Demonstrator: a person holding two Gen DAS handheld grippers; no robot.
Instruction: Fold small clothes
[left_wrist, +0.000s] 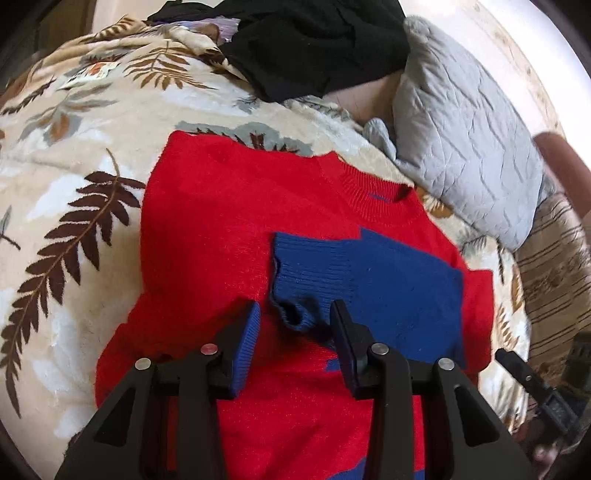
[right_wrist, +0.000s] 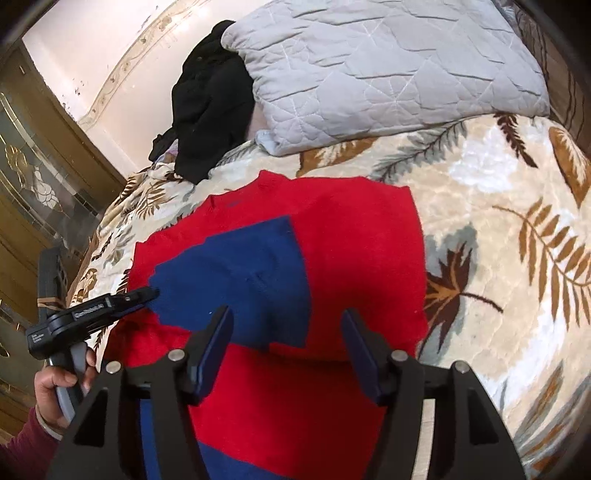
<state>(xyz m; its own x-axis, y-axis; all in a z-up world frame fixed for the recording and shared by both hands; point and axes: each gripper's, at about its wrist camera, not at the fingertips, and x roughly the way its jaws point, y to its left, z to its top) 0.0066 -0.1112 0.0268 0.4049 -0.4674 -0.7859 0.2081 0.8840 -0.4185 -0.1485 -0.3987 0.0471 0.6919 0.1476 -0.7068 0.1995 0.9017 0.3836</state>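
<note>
Two claws hang parted and empty over the red sweater (left_wrist: 221, 229), which lies flat on the bed's leaf-print blanket (left_wrist: 74, 155). Its blue sleeve (left_wrist: 388, 280) is folded across the chest, likely to narrow it; left claw (left_wrist: 295, 314) hovers at the cuff, right claw (right_wrist: 288, 325) nearer the hem.

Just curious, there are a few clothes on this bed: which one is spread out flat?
The red sweater, with its blue sleeve folded across it. The black garment lies crumpled by the grey pillow.

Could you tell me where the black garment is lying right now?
The black garment lies bunched at the far end of the bed, left of the grey quilted pillow in the right wrist view, beyond the red sweater.
</note>
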